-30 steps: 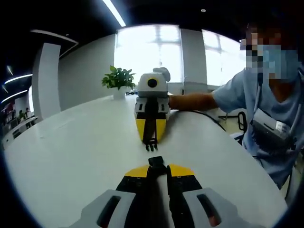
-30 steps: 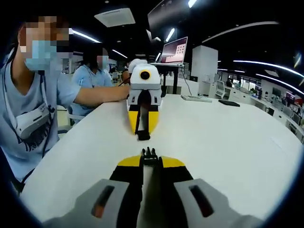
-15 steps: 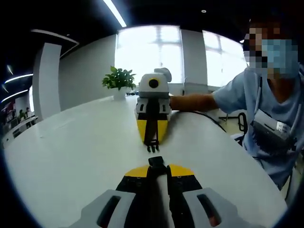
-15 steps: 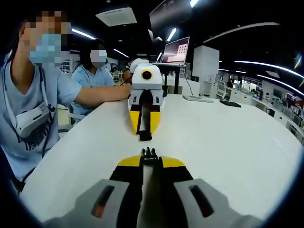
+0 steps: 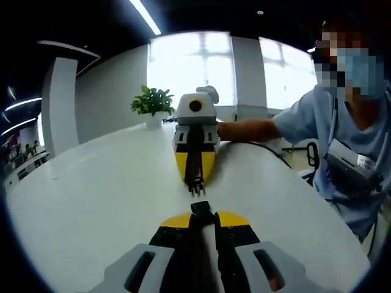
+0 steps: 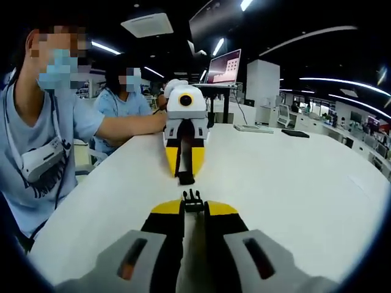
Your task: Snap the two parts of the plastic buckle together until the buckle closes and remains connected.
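Observation:
In the left gripper view my left gripper (image 5: pixel 202 215) is shut on the black socket half of the buckle (image 5: pixel 201 207), which pokes out between its yellow tips. Facing it over the white table, my right gripper (image 5: pixel 195 178) is shut on the black pronged half (image 5: pixel 195 188), prongs pointing at the socket across a small gap. The right gripper view gives the same line-up from the other side: the right gripper (image 6: pixel 193 206) holds the pronged half (image 6: pixel 193 197), and the left gripper (image 6: pixel 185 173) holds the socket half (image 6: pixel 186 179) just beyond. The halves are apart.
The white table (image 5: pixel 91 195) spreads wide on both sides of the grippers. A potted plant (image 5: pixel 152 104) stands at its far edge. The person in a light blue shirt (image 5: pixel 342 152) sits at the table's side, and a second seated person (image 6: pixel 125 91) and a laptop (image 6: pixel 223 66) are behind.
Almost nothing differs: both grippers stay shut on their halves, facing each other with the same small gap. The views wobbled slightly.

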